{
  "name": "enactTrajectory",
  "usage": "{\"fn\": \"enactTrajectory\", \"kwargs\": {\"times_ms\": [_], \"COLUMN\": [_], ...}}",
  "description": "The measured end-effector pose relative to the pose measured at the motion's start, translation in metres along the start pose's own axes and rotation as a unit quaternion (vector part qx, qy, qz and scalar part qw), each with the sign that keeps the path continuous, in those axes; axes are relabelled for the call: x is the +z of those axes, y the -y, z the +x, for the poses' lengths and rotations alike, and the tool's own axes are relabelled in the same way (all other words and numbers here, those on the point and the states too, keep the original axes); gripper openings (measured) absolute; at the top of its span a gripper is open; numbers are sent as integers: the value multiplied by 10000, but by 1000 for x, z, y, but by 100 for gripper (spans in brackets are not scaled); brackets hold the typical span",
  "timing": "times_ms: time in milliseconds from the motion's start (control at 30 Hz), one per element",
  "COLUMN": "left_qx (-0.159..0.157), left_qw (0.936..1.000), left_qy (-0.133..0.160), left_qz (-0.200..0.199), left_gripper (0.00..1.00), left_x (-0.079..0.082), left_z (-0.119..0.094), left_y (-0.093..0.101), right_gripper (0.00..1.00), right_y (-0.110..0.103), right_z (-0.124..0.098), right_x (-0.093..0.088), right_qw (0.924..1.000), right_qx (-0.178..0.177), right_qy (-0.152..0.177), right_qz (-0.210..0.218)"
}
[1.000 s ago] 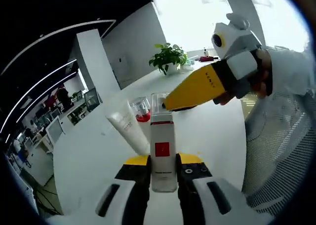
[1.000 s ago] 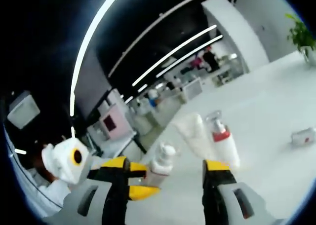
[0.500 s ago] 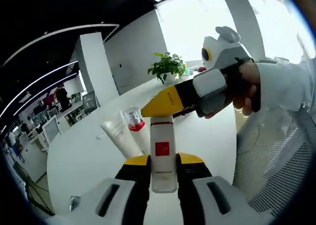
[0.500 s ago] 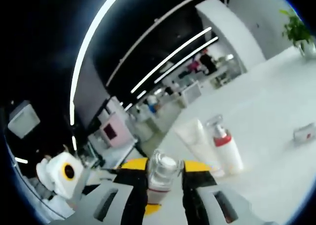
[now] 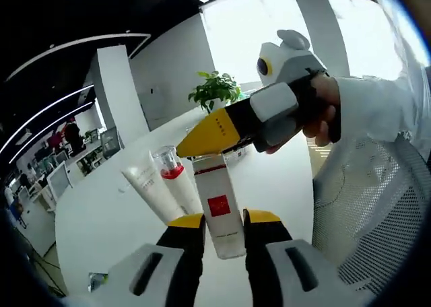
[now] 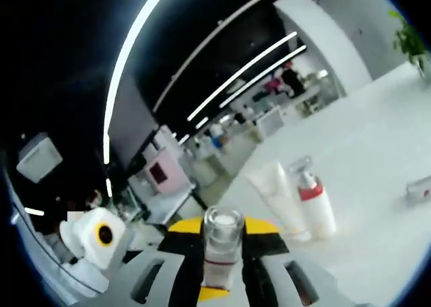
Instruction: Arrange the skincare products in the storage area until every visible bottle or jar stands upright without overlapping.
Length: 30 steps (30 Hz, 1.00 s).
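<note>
In the left gripper view, your left hand-held gripper (image 5: 223, 227) is rising from the bottom centre of the frame, and its 2 yellow-tipped jaws are pressing on either side of a white bottle (image 5: 219, 207) with a red square label. The bottle is leaning slightly toward the upper left and its base is sitting between the jaws, low in the frame. Your right hand-held gripper (image 5: 202, 136) is reaching in from the upper right, with your hand (image 5: 322, 112) wrapped around its grey body, and its yellow tip is lying across the top of that same bottle.

In the right gripper view, your right hand-held gripper (image 6: 223, 234) is coming up at the bottom centre, and its jaws are closing on the bottle's clear cap (image 6: 223, 227), which you are seeing end-on between the yellow tips. So both grippers are gripping the 1 bottle, the left at its body and the right at its top.

Just left of centre in the left gripper view, a white tube (image 5: 149, 193) and a pump bottle (image 5: 174, 184) with a red collar are standing upright on the white tabletop (image 5: 101, 226), touching or nearly touching each other. A potted plant (image 5: 215, 90) is sitting at the far end, in the upper middle.
</note>
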<state>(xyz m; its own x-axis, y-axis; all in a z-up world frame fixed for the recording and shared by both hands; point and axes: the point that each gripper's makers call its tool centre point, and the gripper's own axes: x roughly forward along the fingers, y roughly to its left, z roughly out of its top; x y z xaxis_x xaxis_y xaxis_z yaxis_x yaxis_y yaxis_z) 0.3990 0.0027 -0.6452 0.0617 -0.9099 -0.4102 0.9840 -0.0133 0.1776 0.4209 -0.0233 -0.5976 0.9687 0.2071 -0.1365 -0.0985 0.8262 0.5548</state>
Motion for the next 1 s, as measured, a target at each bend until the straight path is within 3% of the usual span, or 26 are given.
{"fn": "enactTrajectory", "kwargs": {"times_ms": [100, 167, 367, 467, 500, 667, 833, 933, 1000], "left_qx": [-340, -390, -936, -1207, -1281, -1959, -2235, -2229, -2290], "left_qw": [9992, 9991, 9906, 9860, 9848, 9673, 9628, 9652, 9678], "left_qy": [-61, 1, 283, 361, 350, 497, 590, 513, 489], "left_qz": [-222, -168, -962, -1092, -1117, -1529, -1396, -1271, -921], "left_gripper": [28, 28, 30, 30, 29, 29, 29, 34, 31], "left_x": [-5, -5, 4, 7, 6, 12, 15, 11, 7], "left_z": [2, 4, 5, 5, 5, 2, 0, 4, 5], "left_y": [4, 1, 8, 10, 10, 20, 25, 30, 36], "right_gripper": [13, 13, 13, 13, 13, 13, 13, 13, 13], "right_y": [-6, -10, -26, -32, -34, -56, -60, -69, -71], "right_z": [1, 1, -1, -3, -3, -10, -15, -19, -20], "right_x": [2, 4, 8, 7, 5, 8, 6, -3, -11], "right_qw": [9985, 9961, 9879, 9771, 9757, 9551, 9474, 9304, 9216], "right_qx": [239, 406, 1189, 1544, 1615, 2568, 2819, 3118, 3163], "right_qy": [-69, -167, -341, -462, -585, -457, -556, -713, -838], "right_qz": [-488, -766, -933, -1391, -1361, -1408, -1411, -1791, -2089]}}
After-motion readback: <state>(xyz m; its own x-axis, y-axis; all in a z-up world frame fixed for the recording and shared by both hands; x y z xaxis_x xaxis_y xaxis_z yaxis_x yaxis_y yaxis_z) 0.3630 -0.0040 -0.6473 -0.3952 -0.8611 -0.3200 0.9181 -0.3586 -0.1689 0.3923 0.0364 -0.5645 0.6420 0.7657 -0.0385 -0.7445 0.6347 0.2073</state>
